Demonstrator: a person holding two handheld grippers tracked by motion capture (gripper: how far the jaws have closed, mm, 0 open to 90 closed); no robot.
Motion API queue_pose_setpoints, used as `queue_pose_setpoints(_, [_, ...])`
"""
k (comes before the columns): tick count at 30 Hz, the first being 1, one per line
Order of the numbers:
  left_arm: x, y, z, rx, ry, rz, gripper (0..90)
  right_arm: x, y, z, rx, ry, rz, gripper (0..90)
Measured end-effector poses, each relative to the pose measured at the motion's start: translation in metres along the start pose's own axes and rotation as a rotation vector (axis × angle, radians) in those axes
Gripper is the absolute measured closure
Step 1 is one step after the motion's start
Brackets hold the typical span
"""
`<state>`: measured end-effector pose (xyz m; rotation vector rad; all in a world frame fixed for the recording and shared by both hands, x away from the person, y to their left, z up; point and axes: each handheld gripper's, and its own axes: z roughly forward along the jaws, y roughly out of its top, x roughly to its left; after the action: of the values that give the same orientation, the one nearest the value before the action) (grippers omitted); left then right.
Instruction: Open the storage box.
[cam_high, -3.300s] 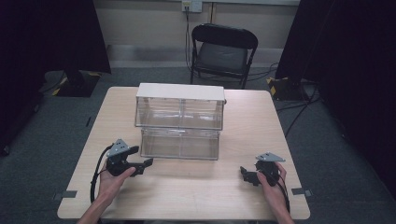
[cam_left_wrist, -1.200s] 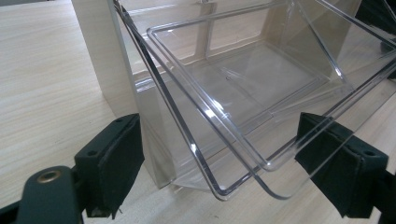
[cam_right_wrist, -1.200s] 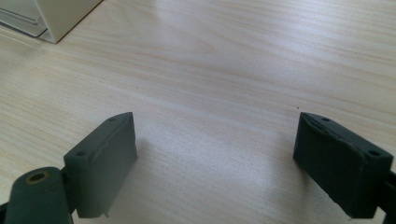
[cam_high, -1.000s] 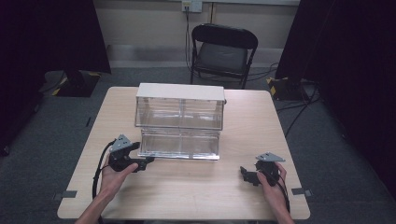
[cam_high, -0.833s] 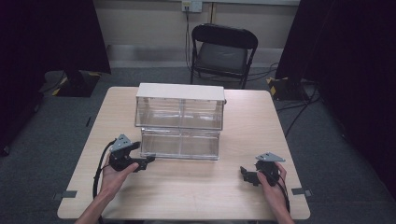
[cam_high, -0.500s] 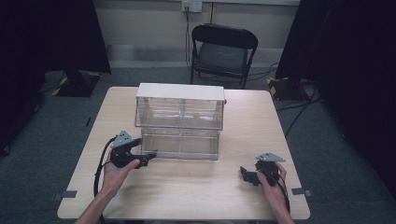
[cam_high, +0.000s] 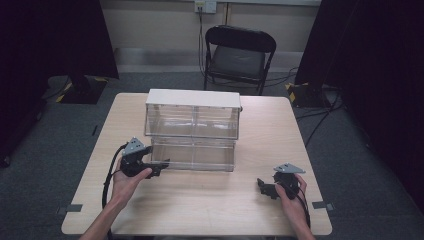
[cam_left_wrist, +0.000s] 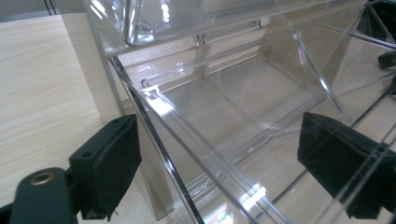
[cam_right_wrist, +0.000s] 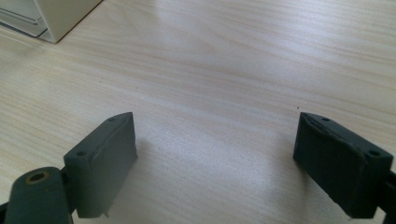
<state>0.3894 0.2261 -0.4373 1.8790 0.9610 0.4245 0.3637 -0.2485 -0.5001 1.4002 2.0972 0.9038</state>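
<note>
A clear plastic drawer unit (cam_high: 192, 112) with a white top stands mid-table. Its lower drawer (cam_high: 195, 156) sticks out toward me. My left gripper (cam_high: 161, 166) is at that drawer's front left corner. In the left gripper view the left gripper (cam_left_wrist: 224, 163) is open, its jaws wide apart with the clear drawer wall (cam_left_wrist: 187, 149) running between them; the drawer looks empty. My right gripper (cam_high: 262, 186) rests low over the table at the front right, apart from the drawers. In its own view the right gripper (cam_right_wrist: 219, 154) is open above bare wood.
The light wooden table (cam_high: 270, 130) has bare room to the right of and in front of the drawers. A black folding chair (cam_high: 237, 55) stands beyond the far edge. A corner of the drawer unit (cam_right_wrist: 56, 18) lies far left of the right gripper.
My left gripper has moved forward and slightly right, from the open table up to the lower drawer's front left corner. The right gripper and the drawers have stayed put.
</note>
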Motion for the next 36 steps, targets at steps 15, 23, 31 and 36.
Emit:
queue_pose_setpoints(15, [-0.0006,0.0052,0.0,-0.037,0.004,-0.013,9.7,0.0,0.0,0.0,0.0,0.0,0.0,12.5])
queue_pose_setpoints(23, [-0.0003,0.0061,-0.0003,-0.037,0.003,-0.012,9.8,0.0,0.0,0.0,0.0,0.0,0.0,12.5])
queue_pose_setpoints(31, [0.0016,0.0061,-0.0016,-0.04,-0.007,-0.03,11.4,0.0,0.0,0.0,0.0,0.0,0.0,12.5])
queue_pose_setpoints(36, [0.0013,0.0062,-0.0014,-0.04,-0.006,-0.029,11.4,0.0,0.0,0.0,0.0,0.0,0.0,12.5])
